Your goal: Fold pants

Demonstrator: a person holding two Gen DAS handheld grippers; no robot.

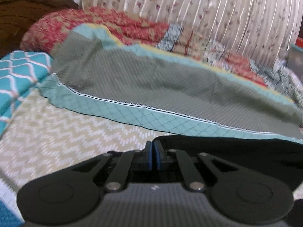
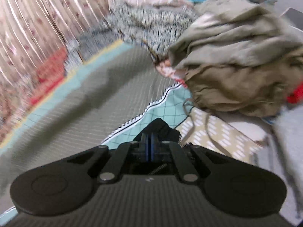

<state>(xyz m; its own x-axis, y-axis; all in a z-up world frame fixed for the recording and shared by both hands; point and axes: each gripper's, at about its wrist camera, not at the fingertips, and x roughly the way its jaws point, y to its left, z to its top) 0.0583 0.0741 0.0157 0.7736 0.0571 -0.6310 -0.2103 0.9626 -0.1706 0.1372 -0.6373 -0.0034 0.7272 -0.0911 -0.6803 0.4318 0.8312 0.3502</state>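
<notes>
Black pants (image 1: pixel 236 151) stretch sideways between both tools, just before the teal-edged grey quilt (image 1: pixel 151 79). Left tool (image 1: pixel 153 151) and right tool (image 2: pixel 149 132) are each pinched closed on dark cloth. Blur hides the garment's shape.

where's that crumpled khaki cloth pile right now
Right wrist view, upper right: the khaki cloth pile sits beside the speckled fabric, beyond the right gripper.
</notes>
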